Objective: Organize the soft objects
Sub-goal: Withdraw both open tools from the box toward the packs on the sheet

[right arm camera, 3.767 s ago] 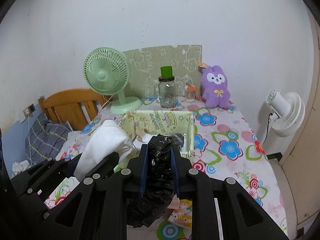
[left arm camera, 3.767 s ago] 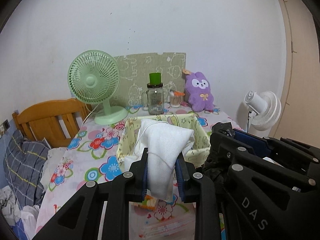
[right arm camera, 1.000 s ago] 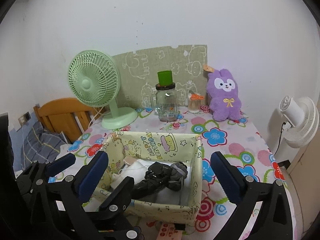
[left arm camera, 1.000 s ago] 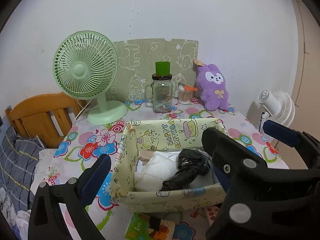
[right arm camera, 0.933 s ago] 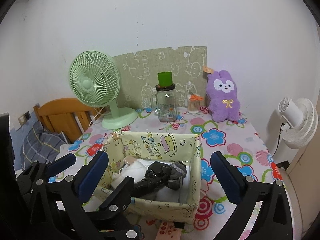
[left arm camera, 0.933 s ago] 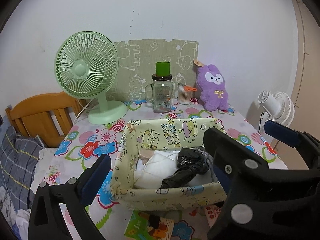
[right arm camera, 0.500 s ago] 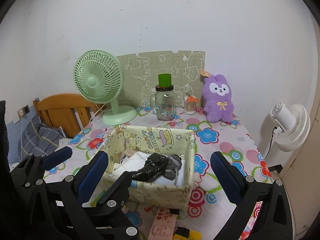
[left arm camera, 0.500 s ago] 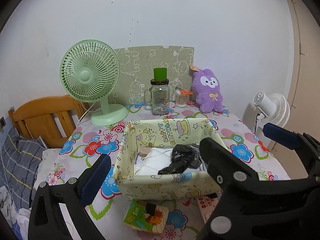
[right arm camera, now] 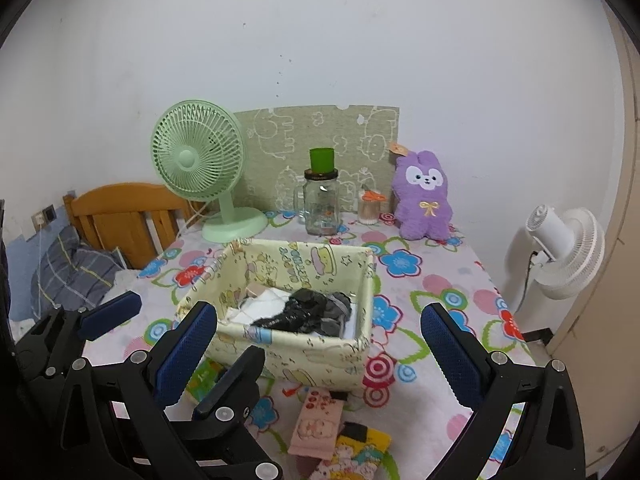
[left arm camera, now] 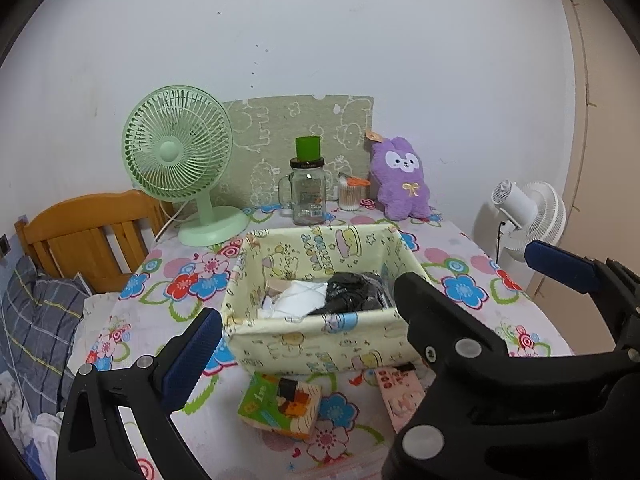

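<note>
I hold left gripper (left arm camera: 304,344) and right gripper (right arm camera: 320,332) spread, empty, above table edge. White cloth (right arm camera: 260,304) and black cloth (right arm camera: 304,312) sit inside fabric basket (right arm camera: 280,344); folded socks (right arm camera: 320,424) near, likely next.

the box (left arm camera: 320,344) is pale yellow with cartoon prints; inside lie a white cloth (left arm camera: 298,298) and a black one (left arm camera: 348,296). the tablecloth (right arm camera: 432,280) is white with red, blue and pink flowers. the fan (left arm camera: 178,156) is mint green, the plush (left arm camera: 402,178) purple with a white face, the board (right arm camera: 288,148) olive with white line drawings, the finger pads (right arm camera: 186,346) blue.
</note>
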Tool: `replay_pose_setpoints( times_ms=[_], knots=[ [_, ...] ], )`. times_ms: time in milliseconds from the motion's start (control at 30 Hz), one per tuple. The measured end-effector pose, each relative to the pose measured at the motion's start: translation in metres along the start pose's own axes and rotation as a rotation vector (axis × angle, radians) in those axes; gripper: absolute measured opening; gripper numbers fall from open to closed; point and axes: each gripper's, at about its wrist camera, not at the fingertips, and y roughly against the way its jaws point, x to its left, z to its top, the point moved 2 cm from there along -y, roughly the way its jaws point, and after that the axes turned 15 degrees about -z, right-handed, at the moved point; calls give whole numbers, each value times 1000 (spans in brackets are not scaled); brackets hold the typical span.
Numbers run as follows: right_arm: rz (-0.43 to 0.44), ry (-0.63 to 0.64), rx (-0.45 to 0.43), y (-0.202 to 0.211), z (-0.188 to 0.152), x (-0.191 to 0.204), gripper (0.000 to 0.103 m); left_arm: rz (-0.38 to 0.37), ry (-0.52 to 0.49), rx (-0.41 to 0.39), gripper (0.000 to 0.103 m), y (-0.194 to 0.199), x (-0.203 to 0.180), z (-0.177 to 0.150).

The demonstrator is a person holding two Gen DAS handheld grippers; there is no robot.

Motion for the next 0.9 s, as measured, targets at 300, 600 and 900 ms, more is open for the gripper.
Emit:
replay_pose_setpoints(
  times_ms=[300, 600, 900],
  knots=[
    [-21, -3, 16, 13, -19, -4, 103, -26, -21, 12, 103, 8, -9, -15],
    [-21, 2, 30, 21, -36, -6, 103, -39, -32, 20, 103, 13, -16, -32],
    [-24, -9, 52, 23, -57, -6, 103, -53, -33, 46, 103, 12, -20, -51]
  ],
)
